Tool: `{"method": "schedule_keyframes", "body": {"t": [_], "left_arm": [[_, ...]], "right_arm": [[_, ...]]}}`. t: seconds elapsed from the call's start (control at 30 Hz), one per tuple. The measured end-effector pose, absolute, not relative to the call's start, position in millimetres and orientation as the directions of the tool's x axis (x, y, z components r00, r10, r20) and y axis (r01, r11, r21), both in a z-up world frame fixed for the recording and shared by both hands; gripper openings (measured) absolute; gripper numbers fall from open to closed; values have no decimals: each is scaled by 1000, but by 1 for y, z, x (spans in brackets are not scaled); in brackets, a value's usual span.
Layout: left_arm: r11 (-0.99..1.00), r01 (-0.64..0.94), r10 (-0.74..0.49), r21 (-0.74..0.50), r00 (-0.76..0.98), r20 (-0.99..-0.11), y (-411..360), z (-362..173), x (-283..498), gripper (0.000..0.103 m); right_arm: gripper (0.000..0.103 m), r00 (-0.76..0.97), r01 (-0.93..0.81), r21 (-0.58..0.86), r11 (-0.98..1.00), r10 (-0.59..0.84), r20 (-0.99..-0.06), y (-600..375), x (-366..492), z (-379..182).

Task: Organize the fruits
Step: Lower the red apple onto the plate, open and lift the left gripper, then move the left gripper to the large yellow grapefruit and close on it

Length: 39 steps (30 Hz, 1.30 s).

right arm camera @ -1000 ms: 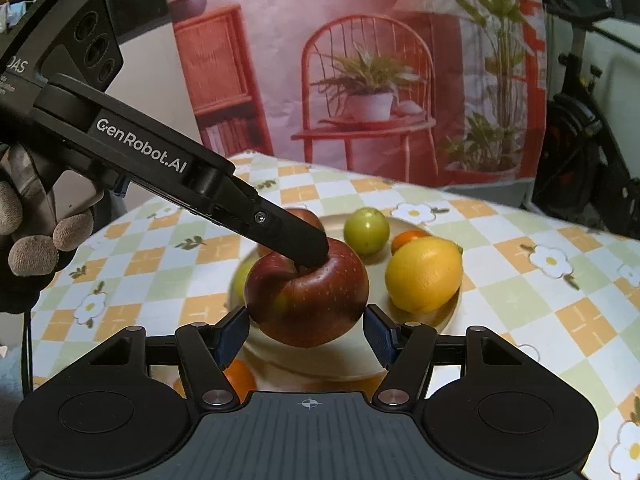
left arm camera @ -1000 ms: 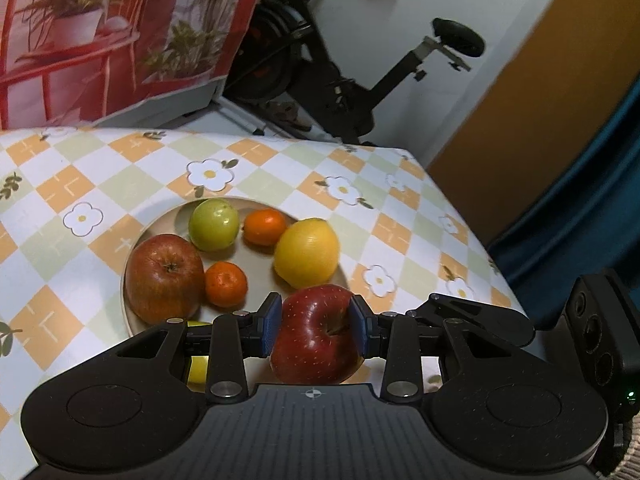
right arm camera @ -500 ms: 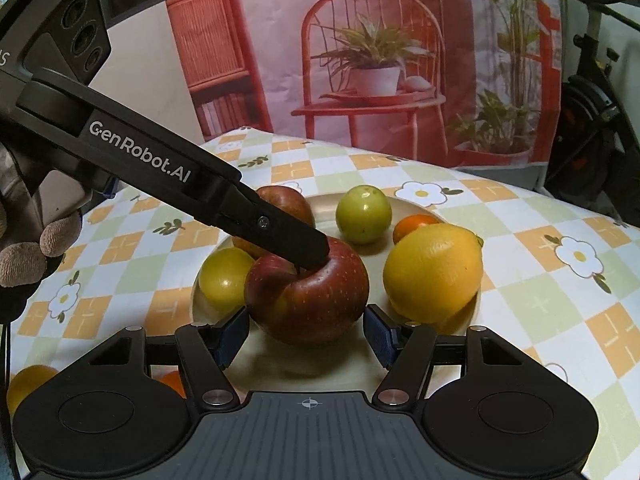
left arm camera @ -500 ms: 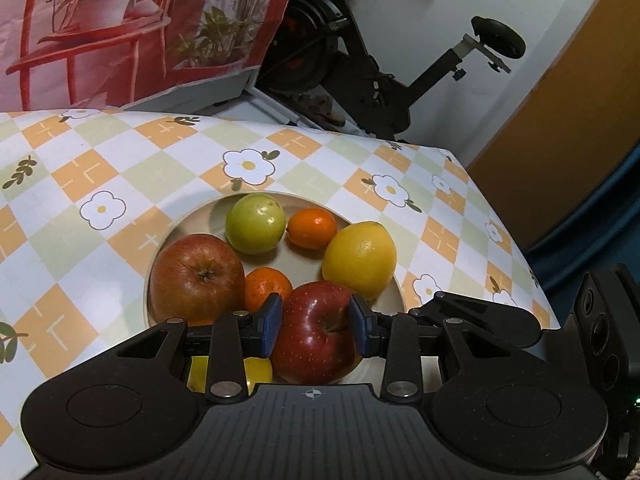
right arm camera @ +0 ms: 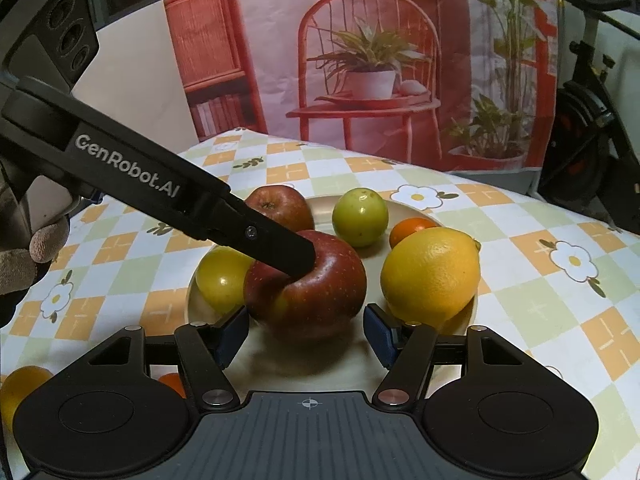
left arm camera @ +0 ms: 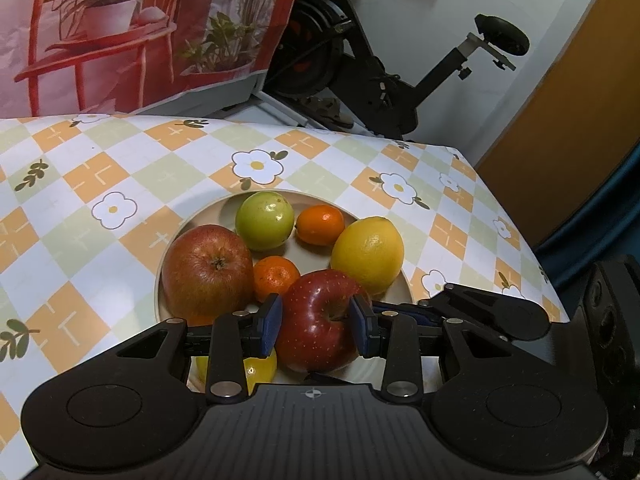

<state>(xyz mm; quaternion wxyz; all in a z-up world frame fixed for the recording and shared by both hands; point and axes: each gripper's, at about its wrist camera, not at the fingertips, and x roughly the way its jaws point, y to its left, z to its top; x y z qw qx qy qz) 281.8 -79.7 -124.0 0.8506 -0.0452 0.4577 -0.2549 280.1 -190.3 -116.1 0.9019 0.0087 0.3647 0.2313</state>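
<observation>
fruit crowds the plate (left arm camera: 176,236), and much of it is half hidden: in the left wrist view a yellow fruit (left arm camera: 260,372) peeks out under the left gripper (left arm camera: 318,326), and the plate's near rim is covered by the gripper body. in the right wrist view an orange (right arm camera: 18,386) and another orange fruit (right arm camera: 172,382) on the tablecloth (right arm camera: 540,304) are cut off at the lower left. the left gripper slants down from the upper left – a gloved hand (right arm camera: 24,256) shows at the frame edge – its pads pinching the dark red apple (right arm camera: 306,284), which sits low over the plate's near side; contact underneath can't be made out. the right gripper (right arm camera: 306,336) points down at the same apple, fingers spread, pads just clear of it.
</observation>
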Motion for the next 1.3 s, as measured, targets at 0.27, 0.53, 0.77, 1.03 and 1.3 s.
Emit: {"method": "schedule_keyframes", "body": {"t": [0.27,0.53,0.77,1.03,1.3], "left_arm": [[891,350,-442,-288,532,-722,-70,-110,256,39],[928,296,-370,-225,668,-646,-54,-87,207,39],[952,234,-306,-197,719,-625,-34,-82,167,40],[971,146,-235,-191,743,-627,-5,-86,129,40],[979,120,-196,-166,773,-603,-7,-90,111,40]], "right_arm": [[59,701,-330,207,921,386,-600,-205,246,-117],[59,802,-249,223,943,330,-498,-223,200,-112],[59,806,-278,205,938,344,-482,-219,178,-115],[58,789,-352,177,919,393,-472,-211,166,-119],[59,760,-354,207,912,410,-503,-212,170,-121]]}}
